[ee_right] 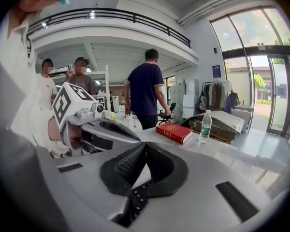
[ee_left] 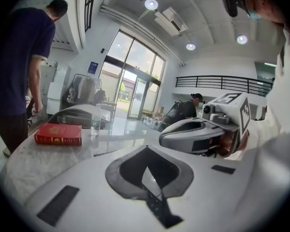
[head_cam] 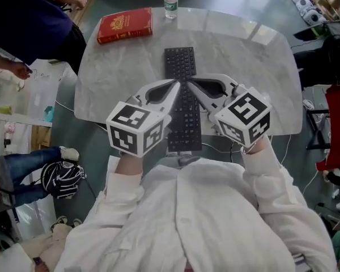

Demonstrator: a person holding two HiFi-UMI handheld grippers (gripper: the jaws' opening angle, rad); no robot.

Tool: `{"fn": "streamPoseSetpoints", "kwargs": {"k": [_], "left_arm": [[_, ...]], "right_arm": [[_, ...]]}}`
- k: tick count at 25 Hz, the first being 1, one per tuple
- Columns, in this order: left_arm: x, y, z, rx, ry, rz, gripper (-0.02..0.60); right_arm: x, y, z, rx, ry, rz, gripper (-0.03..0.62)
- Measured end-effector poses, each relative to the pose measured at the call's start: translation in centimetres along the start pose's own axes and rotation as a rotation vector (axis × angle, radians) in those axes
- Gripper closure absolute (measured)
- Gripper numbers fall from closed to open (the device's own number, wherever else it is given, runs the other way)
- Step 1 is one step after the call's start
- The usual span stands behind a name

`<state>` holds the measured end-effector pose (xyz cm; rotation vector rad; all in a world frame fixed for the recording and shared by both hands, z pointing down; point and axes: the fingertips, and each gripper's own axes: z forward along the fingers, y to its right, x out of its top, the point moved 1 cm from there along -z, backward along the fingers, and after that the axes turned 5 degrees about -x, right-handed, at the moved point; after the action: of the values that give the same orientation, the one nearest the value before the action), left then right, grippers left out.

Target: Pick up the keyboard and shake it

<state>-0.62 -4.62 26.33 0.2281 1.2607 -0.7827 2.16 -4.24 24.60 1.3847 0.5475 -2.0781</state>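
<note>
The flat black keyboard [head_cam: 181, 67], bumpy with keys, lies mid-way on the smooth, shiny stone table [head_cam: 243, 55], its long side running 12 to 6 o'clock. The left claw [head_cam: 177, 84] and right claw [head_cam: 190, 84] are both pinched together on nothing, tips over its middle.

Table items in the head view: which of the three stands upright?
The clear water bottle at the far edge stands upright; the red book and the black keyboard both lie flat.

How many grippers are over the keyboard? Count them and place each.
2. The left gripper reaches over the keyboard from its left side, the right gripper from its right; their tips almost meet. None appears hidden.
</note>
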Motion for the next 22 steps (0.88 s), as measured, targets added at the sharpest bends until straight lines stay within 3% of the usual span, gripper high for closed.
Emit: {"fn": "streamPoseSetpoints", "kwargs": {"k": [11, 22], "left_arm": [[-0.5, 1.0, -0.5, -0.009, 0.004, -0.001, 0.568], [-0.6, 2.6, 0.2, -0.029, -0.002, 0.006, 0.568]], "right_arm": [[-0.2, -1.8, -1.0, 0.081, -0.034, -0.033, 0.565], [-0.4, -1.0, -2.2, 0.069, -0.049, -0.047, 0.565]]}}
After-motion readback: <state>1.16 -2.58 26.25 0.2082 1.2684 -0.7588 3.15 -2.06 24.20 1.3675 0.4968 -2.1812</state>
